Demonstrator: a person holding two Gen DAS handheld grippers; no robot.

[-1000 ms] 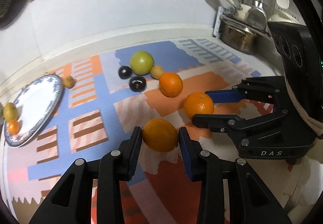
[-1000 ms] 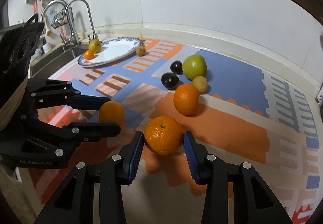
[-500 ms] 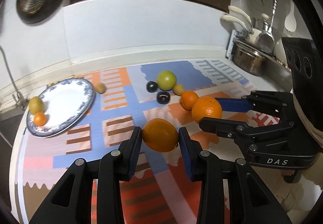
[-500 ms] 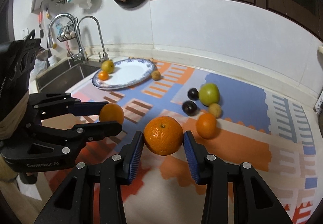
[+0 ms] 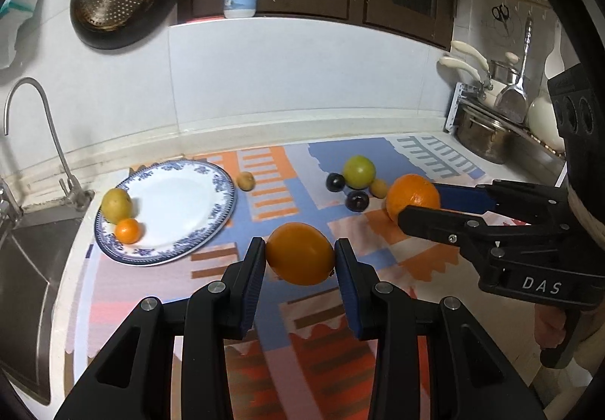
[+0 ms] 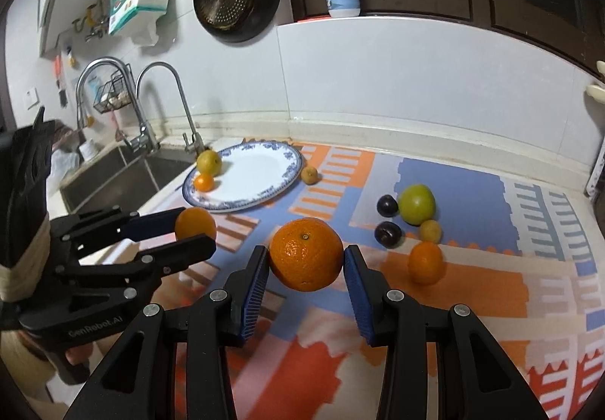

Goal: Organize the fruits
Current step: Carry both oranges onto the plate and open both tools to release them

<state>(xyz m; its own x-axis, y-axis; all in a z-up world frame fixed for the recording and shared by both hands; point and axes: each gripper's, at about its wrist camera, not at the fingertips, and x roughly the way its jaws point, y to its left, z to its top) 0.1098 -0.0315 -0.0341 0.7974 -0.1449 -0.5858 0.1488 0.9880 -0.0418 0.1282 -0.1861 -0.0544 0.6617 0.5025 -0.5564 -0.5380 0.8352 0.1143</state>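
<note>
Oranges fill both grippers above a patterned counter mat [image 5: 287, 170]. The left gripper [image 5: 298, 261] pinches a smooth orange [image 5: 300, 253] between its blue pads, and the right gripper [image 6: 306, 259] pinches a dimpled orange [image 6: 305, 253] the same way; both fruits hang clear of the mat. A blue-rimmed plate [image 6: 264, 189] sits near the sink [image 6: 124, 178], with a yellow fruit [image 6: 208, 162] and a small orange fruit [image 6: 203, 181] at its rim. A third orange [image 6: 425, 261], two dark plums and a green fruit [image 6: 416, 203] lie loose on the mat.

Judging by the layout, the plate is the likely destination. Lower each orange onto bare white porcelain, one at a time (the grippers are close together), and release only once the fruit is resting, so it cannot roll off.

Readable writing: "DAS" on the right gripper's body, "GenRobot.AI" on the left's.
</note>
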